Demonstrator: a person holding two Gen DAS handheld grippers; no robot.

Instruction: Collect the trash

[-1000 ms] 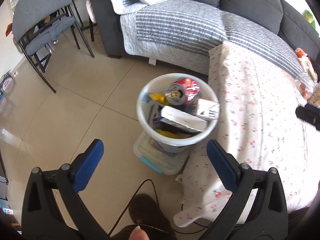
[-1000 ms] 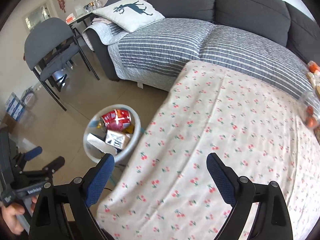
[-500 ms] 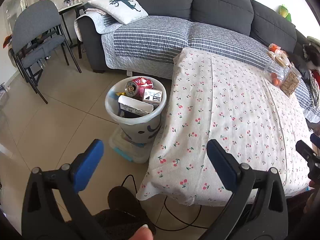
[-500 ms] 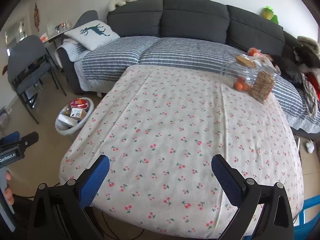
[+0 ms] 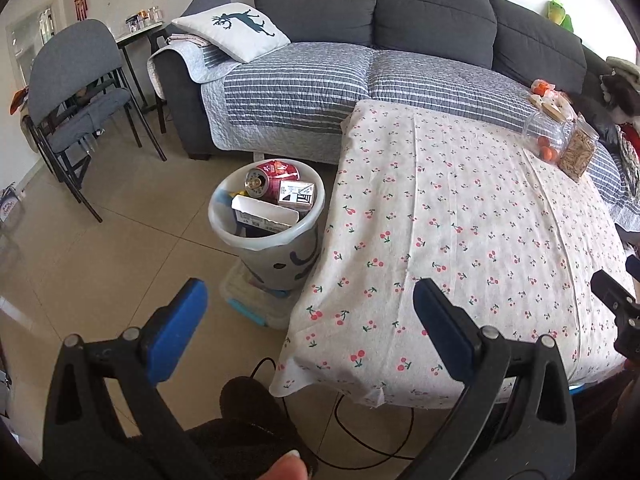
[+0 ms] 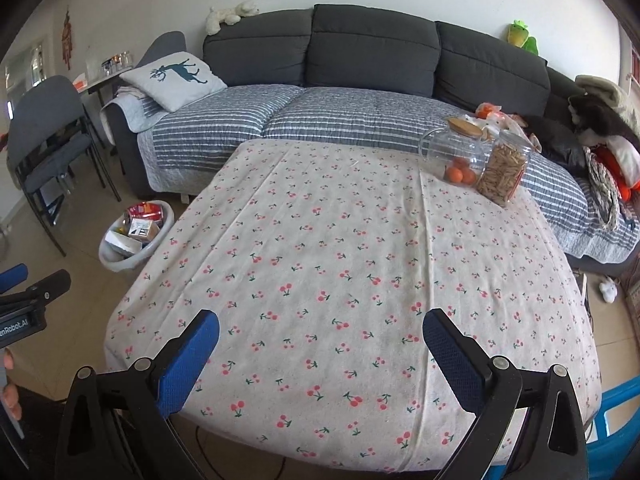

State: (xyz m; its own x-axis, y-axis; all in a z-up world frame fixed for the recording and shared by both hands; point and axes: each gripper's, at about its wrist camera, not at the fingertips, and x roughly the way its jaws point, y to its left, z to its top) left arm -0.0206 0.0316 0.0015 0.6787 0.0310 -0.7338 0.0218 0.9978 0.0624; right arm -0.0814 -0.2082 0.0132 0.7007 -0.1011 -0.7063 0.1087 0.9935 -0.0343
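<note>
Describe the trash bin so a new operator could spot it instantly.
Find the table with the cherry-print cloth in front of the grey sofa. On the floor by its left edge stands the trash bin, on a clear flat box. It is round and white, with a red can on top.

Counter [image 6: 344, 264] under cherry-print cloth holds two glass jars [image 6: 480, 160] at far right corner. Trash bin [image 5: 266, 220] stands on floor [image 5: 120, 248] beside it.

At nine o'clock in the right wrist view, the left gripper [image 6: 24, 280] bears white lettering, partly cut off: "enRobot.AI".
</note>
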